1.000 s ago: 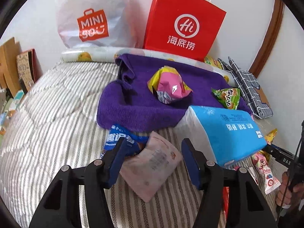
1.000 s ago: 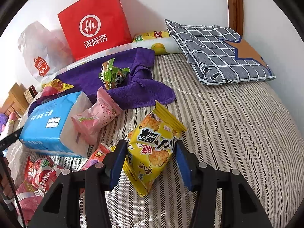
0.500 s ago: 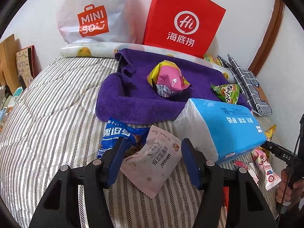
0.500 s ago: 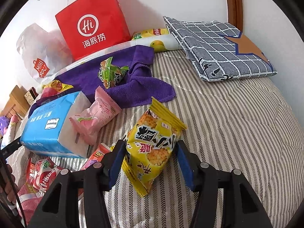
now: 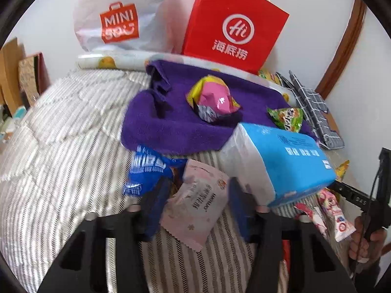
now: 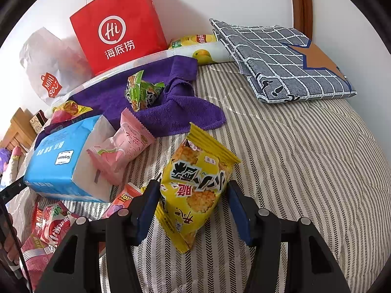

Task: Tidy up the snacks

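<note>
Snacks (image 6: 195, 185), tissue pack (image 5: 288, 161) (crowding), purple towel (image 5: 176, 122)

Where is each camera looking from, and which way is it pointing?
Left wrist: sits on the left gripper, looking down and forward over the pale pink packet between its jaws; a hand shows at right.
Right wrist: sits on the right gripper, looking down and forward over the yellow snack bag between its jaws.
Both see the red paper bag, purple towel and blue tissue pack.
</note>
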A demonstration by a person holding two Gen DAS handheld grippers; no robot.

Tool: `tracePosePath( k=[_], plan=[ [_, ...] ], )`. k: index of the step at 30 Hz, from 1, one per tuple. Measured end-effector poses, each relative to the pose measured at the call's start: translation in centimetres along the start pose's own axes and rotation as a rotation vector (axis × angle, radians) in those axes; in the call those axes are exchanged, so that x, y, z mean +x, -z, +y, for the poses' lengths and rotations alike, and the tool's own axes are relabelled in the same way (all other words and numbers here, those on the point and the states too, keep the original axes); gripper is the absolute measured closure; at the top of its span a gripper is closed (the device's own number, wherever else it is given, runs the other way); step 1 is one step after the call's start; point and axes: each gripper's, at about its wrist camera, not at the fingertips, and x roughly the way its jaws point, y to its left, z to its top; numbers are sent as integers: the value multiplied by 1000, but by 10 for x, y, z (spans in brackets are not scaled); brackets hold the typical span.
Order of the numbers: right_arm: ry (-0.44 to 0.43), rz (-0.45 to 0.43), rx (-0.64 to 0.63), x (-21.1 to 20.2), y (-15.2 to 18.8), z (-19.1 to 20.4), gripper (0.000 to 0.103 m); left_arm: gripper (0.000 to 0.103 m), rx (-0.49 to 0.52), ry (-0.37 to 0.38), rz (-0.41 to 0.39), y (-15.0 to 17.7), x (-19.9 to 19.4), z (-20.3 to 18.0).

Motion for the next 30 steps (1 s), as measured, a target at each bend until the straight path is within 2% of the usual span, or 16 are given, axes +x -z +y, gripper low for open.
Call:
tracePosePath(
  k=[8, 11, 17, 19, 22, 30],
  plan=[
    [2, 1, -2, 0, -1, 0, 49, 62, 29, -12, 16, 5, 3, -5],
    [4, 2, -3, 1, 0, 1, 48, 53, 56, -27, 34, 5, 7, -10],
    [4, 2, -2, 0, 0, 1, 48, 51, 67, -44, 54, 6, 11, -13],
    [4, 2, -3, 0, 0, 1, 48, 47, 79, -44, 57, 6, 11, -15],
    [4, 2, -3, 0, -1, 1, 48, 47, 96, -58, 62, 7, 13, -19],
    [4, 3, -2, 0, 0, 0, 48, 46, 84, -40, 63, 7, 13, -17]
  ],
)
